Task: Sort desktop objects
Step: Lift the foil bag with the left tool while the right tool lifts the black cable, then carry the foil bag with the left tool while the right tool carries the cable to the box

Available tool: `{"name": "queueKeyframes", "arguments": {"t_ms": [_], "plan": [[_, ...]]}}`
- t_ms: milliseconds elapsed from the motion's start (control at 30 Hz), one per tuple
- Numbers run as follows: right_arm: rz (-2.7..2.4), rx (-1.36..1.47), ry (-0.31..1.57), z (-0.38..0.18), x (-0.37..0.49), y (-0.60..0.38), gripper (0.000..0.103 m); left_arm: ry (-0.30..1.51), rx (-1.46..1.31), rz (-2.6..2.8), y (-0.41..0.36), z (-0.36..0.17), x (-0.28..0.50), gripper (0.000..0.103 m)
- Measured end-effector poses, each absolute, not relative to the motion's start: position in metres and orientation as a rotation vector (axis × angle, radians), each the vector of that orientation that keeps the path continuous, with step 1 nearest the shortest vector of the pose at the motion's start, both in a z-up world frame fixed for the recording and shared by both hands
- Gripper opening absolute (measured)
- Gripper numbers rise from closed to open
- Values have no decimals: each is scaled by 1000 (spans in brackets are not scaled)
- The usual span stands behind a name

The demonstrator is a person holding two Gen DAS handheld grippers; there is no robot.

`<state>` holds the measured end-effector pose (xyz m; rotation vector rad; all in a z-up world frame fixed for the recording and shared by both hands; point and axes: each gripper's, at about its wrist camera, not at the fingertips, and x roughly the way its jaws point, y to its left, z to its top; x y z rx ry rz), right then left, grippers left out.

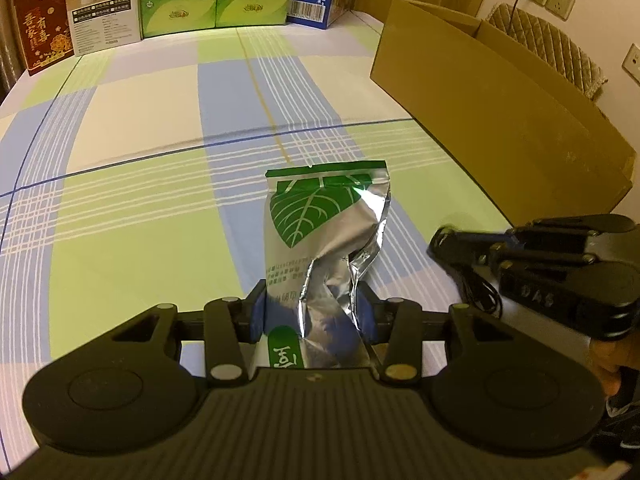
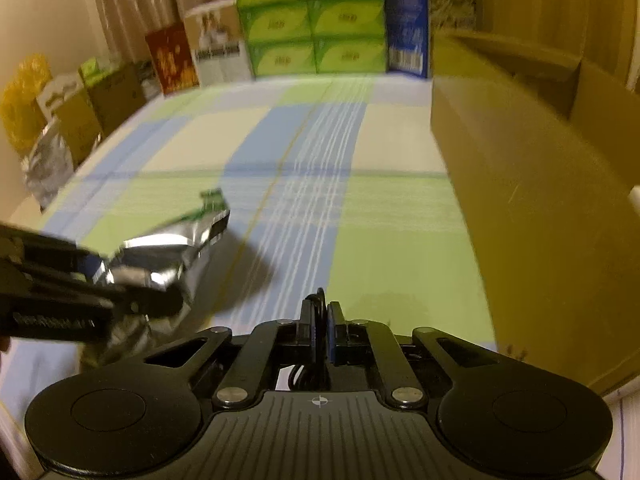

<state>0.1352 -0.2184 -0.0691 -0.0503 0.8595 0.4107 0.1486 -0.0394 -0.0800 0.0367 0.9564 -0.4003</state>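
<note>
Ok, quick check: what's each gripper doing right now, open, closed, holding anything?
Left gripper: closed on the silver-and-green foil pouch.
Right gripper: closed on a thin black cable.

Both wrist fisheyes look forward, low over the green-and-blue checked tablecloth (image 1: 132, 208), sharing the far stacked green tissue boxes (image 2: 312, 20).

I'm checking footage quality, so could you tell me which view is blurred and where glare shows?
Left wrist view: sharp, with glare on the crinkled silver foil pouch with the green leaf. Right wrist view: motion-blurred throughout, glare on that pouch, which casts a shadow on the checked tablecloth.
</note>
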Motion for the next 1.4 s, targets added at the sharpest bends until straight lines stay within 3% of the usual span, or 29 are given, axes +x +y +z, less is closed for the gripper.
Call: {"name": "queueKeyframes", "arguments": {"t_ms": [433,533,600,667,833,967,1167,1267,1300,1400], "plan": [[414,-38,849,-72,133,-222,5,948,28,-394,-38,-82,150,53],[418,-48,851,-72,133,-220,20,943,16,-398,-37,-80,151,60],[431,-51,856,-73,132,-219,46,943,19,-399,-39,-80,151,66],[443,-63,861,-75,131,-216,46,953,24,-404,-40,-82,152,69],[442,-135,846,-79,129,-210,45,981,29,-414,-42,-88,155,72],[429,-159,835,-80,129,-210,22,1000,83,-423,-49,-94,154,74],[426,-162,836,-79,127,-210,19,991,163,-429,-57,-98,149,74],[426,-146,813,-75,126,-210,18,985,154,-431,-55,-95,149,62],[425,-138,805,-74,127,-211,0,983,139,-421,-53,-94,149,52],[421,-118,799,-71,129,-212,1,975,88,-414,-47,-90,151,46]]}}
